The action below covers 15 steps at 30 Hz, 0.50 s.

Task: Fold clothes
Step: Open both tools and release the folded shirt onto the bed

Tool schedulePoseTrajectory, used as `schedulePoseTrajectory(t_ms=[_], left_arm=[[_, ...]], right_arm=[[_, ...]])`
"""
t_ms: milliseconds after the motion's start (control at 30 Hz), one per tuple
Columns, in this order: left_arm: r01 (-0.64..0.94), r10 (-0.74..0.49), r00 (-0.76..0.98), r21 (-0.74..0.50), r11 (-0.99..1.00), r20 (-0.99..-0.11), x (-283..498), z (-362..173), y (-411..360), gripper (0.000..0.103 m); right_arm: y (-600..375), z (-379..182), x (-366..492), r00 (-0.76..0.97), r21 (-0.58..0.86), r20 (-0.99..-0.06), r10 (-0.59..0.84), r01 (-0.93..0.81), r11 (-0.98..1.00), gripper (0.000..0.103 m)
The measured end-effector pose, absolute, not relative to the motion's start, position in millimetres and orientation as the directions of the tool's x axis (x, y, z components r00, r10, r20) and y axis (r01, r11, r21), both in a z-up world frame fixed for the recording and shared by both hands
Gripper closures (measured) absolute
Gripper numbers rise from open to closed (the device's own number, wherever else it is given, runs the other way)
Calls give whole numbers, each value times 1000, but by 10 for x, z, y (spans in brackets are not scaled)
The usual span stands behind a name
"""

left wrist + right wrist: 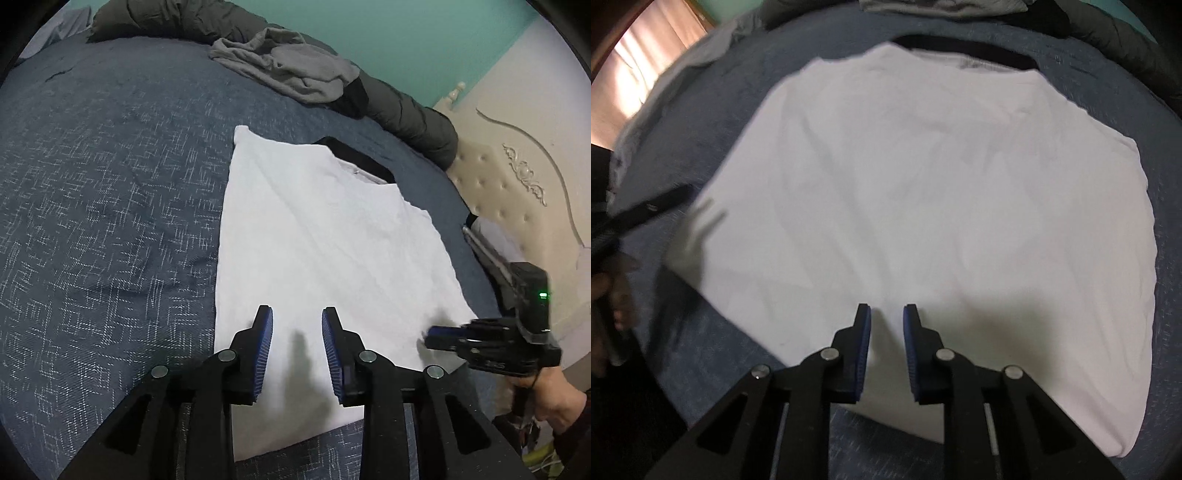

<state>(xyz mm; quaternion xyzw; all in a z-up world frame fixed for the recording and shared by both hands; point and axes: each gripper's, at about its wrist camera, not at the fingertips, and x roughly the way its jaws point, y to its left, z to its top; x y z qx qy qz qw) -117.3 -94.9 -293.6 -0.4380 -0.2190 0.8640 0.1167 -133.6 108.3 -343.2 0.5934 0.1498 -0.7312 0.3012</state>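
Lying flat on the blue bedspread [110, 184], the white T-shirt [314, 229] is looking thin, soft and limp (sleeves apparently tucked under). Left gripper [297, 325] and right gripper [886, 321] are hovering over its near hem, both parted and empty; pinching hem corners seems best.

Your left gripper [297, 319] points forward and down, its blue pads [264, 350] apart with a clear gap. Your right gripper [886, 317] is parted too, slightly narrower. Your right hand [554, 398] grips its handle low at the right; your left hand [613, 295] shows blurred.
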Motion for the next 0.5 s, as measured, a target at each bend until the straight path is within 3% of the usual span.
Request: schedulePoseTrajectory(t_ms=[333,500], left_arm=[[14,415,-586,-521,-854,-696,-1167,-2969,-1046,69],[32,407,-599,-529,-848,-689,-1126,-2911,-1115,69]], right_arm=[[1259,-3490,-900,-69,119,-976,-205,620,-776,86],[1359,-3358,-942,-125,98,-972,-200,555,-826,86]])
